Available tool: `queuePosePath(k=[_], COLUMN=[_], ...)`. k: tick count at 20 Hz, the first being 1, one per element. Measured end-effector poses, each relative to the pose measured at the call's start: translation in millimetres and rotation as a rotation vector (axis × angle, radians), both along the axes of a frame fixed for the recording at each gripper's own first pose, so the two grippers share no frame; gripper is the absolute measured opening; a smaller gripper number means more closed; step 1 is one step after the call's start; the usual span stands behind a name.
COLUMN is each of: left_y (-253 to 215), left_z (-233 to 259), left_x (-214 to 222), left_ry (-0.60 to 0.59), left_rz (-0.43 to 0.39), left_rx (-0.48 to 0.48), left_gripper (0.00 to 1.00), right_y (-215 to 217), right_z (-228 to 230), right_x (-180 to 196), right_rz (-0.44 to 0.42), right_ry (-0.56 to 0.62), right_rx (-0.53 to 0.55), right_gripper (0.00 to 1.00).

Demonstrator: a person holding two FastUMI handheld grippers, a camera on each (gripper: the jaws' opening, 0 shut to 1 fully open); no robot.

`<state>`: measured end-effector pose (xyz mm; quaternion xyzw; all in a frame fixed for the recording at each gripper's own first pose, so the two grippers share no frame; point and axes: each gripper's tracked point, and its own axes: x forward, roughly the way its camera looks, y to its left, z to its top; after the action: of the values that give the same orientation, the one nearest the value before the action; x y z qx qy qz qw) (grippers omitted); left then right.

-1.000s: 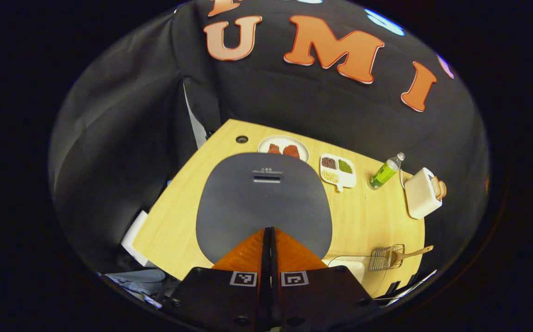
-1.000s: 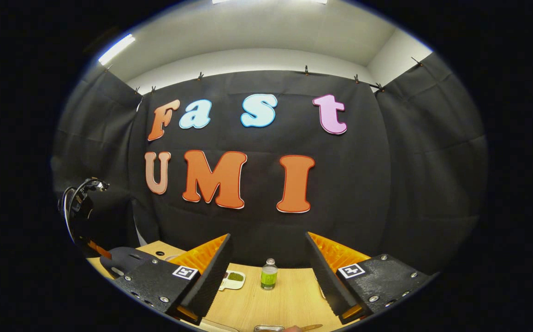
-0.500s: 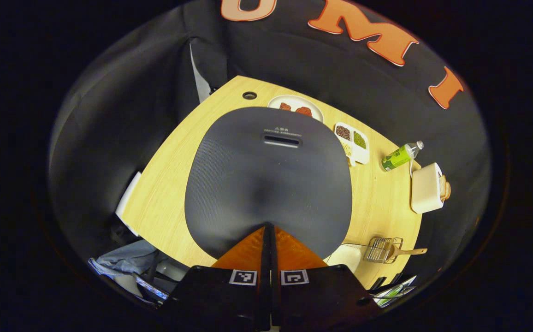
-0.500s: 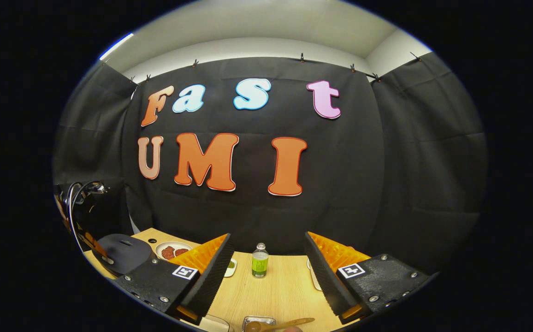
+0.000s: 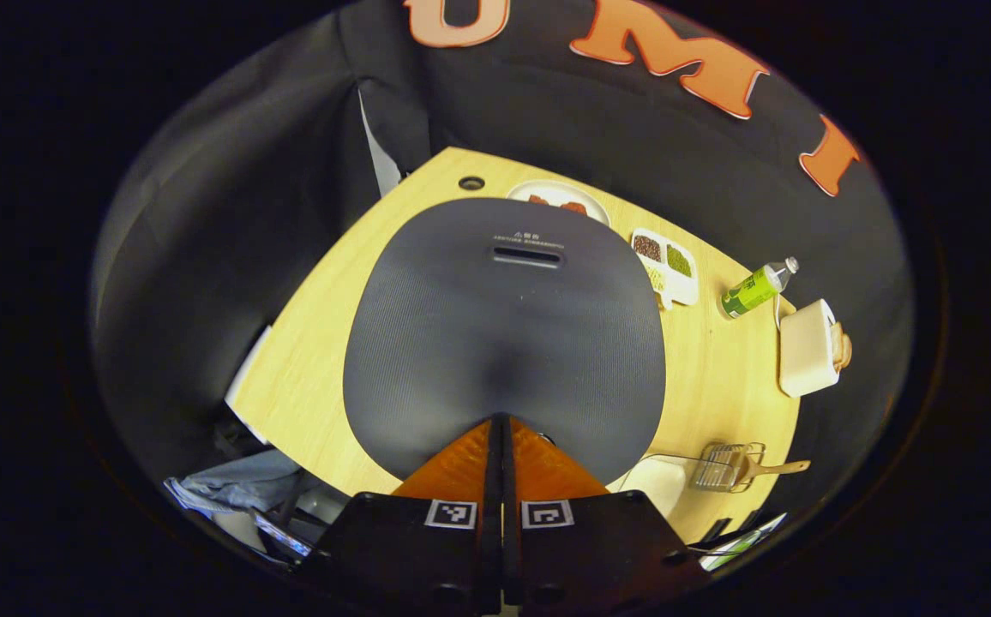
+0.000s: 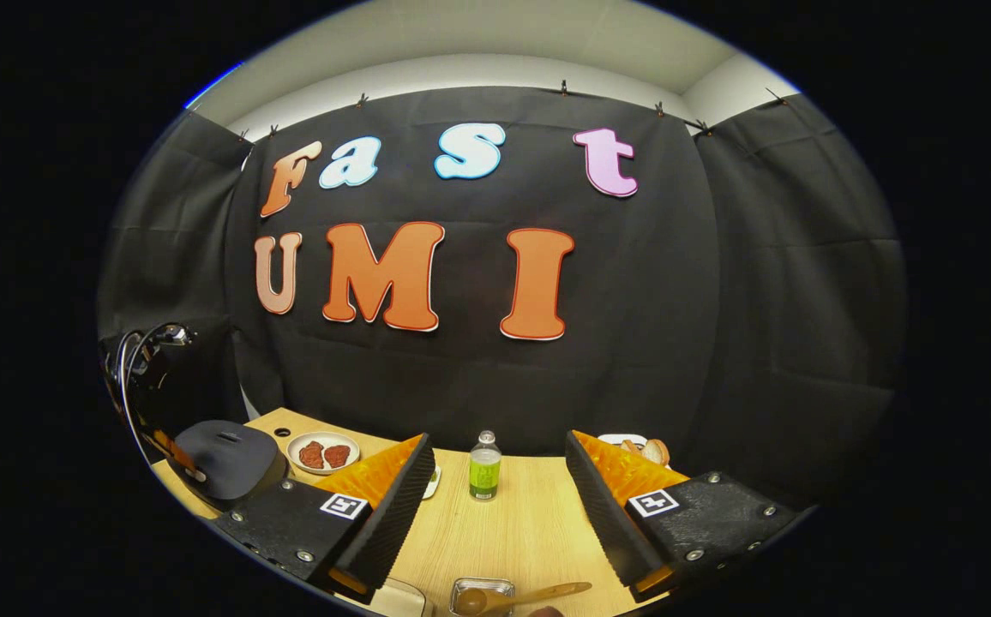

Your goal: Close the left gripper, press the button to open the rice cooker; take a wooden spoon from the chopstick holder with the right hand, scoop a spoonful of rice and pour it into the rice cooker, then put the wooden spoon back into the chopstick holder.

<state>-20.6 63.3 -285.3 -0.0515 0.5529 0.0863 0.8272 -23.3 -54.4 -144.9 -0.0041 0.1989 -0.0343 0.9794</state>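
The dark grey rice cooker (image 5: 504, 334) sits with its lid down, right below my left gripper (image 5: 500, 422). That gripper is shut with nothing between its fingers, and its tips rest at the lid's near edge; the button is hidden under them. A wire chopstick holder (image 5: 723, 467) at the table's near right holds the wooden spoon (image 5: 774, 469), beside a white rice container (image 5: 657, 484). My right gripper (image 6: 497, 441) hangs open and empty above the table, with the wooden spoon (image 6: 525, 595) and chopstick holder (image 6: 480, 591) low in front of it. The rice cooker (image 6: 225, 458) stands far left.
Behind the cooker are a plate of meat (image 5: 560, 199), a divided dish of grains (image 5: 667, 266), a green bottle (image 5: 757, 289) and a white toaster (image 5: 808, 347). The bottle (image 6: 484, 467) stands straight ahead of the right gripper. Black cloth walls close the table's far sides.
The left gripper has come down closer onto the cooker lid, staying shut. The right gripper has tilted downward, bringing more of the table, the spoon and the holder into its view.
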Motion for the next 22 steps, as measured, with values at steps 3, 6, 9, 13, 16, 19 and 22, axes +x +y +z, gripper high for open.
queuePosePath(k=[3, 6, 9, 13, 16, 19, 22], left_y=[-2, -3, 0, -6, -12, -30, -37], left_z=[13, 42, 95, 159, 167, 171, 186], left_x=[1, 10, 33, 30, 21, 20, 17], left_ry=[-0.176, -0.352, -0.562, -0.781, -0.802, -0.799, -0.863], left_rz=[0.008, 0.012, 0.022, -0.004, -0.015, -0.023, -0.064], left_rx=[0.111, 0.17, 0.209, 0.231, 0.235, 0.187, 0.235], left_gripper=[0.06, 0.02, 0.05, 0.06, 0.16, 0.29, 0.59], right_y=[1, 12, 14, 18, 9, -3, -13], right_z=[2, 2, 1, -8, -15, -24, -36], right_x=[3, 8, 10, 2, -3, -9, -16], right_rz=[0.005, 0.016, 0.02, 0.007, -0.014, -0.041, -0.06], right_ry=[0.003, 0.018, 0.024, 0.059, 0.077, 0.102, 0.123], right_rx=[0.007, 0.048, 0.053, 0.09, 0.091, 0.111, 0.119], right_gripper=[0.95, 0.95, 0.95, 0.95, 0.95, 0.95, 0.95])
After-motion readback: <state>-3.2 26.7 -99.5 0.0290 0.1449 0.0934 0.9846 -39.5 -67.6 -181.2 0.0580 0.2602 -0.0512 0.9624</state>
